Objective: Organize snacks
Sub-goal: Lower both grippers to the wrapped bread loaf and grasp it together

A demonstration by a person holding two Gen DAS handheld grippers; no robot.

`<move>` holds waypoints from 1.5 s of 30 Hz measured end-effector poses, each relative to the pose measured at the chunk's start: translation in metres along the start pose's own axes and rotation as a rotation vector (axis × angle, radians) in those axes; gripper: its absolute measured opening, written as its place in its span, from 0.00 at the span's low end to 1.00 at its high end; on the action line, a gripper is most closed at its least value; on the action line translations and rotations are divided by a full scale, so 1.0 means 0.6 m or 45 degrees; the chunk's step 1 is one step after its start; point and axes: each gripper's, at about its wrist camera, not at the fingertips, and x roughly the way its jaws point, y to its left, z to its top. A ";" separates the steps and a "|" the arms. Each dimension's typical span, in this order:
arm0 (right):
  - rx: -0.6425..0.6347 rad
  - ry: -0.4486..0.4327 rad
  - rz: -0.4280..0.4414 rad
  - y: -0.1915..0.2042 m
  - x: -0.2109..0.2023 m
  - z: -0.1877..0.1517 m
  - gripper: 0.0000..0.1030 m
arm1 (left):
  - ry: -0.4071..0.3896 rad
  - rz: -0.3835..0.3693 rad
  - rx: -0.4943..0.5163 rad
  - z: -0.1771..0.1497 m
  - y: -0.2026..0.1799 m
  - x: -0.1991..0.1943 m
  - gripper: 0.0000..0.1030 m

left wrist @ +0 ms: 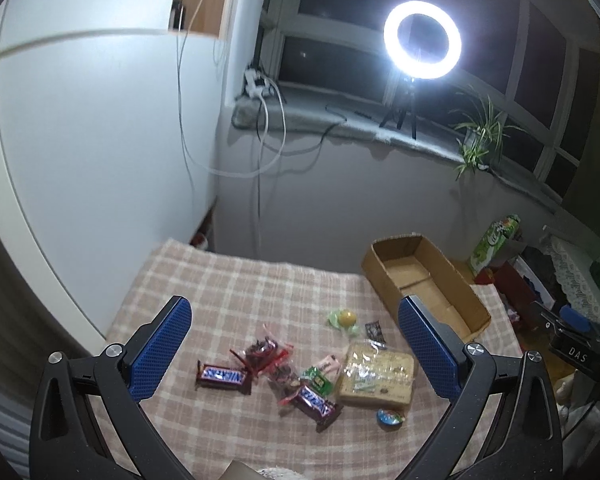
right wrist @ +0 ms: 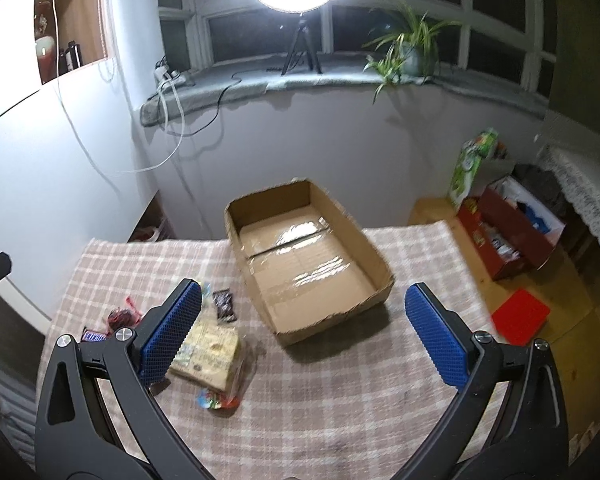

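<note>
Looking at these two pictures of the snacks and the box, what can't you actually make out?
- Right wrist view: the Snickers bar and the large flat packet are partly hidden behind the right gripper's blue pad.
- Right wrist view: the small round sweet is blurred, its label unreadable.
- Left wrist view: the small dark sachet is too small to read.
- Left wrist view: the cardboard box's near end sits behind the left gripper's pad.

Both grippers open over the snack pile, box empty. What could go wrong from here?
1. The two Snickers bars lie tangled with the red-wrapped candies, so the left gripper may pinch two items or drag a neighbour along.
2. The large cracker pack is in slick clear wrap and looks wide for the open jaws; it may slip.
3. The cardboard box sits loose on the checked cloth; a bump from the right gripper could shove it.
</note>
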 end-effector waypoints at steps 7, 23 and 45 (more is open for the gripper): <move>0.055 0.131 0.101 -0.010 0.043 -0.025 1.00 | 0.195 -0.167 -0.112 -0.024 0.031 0.048 0.99; 0.129 0.375 0.256 0.000 0.136 -0.077 1.00 | 0.545 -0.269 -0.143 -0.090 0.025 0.162 0.99; 0.267 0.633 0.494 0.032 0.256 -0.114 0.69 | 0.808 -0.484 -0.227 -0.128 -0.015 0.285 0.75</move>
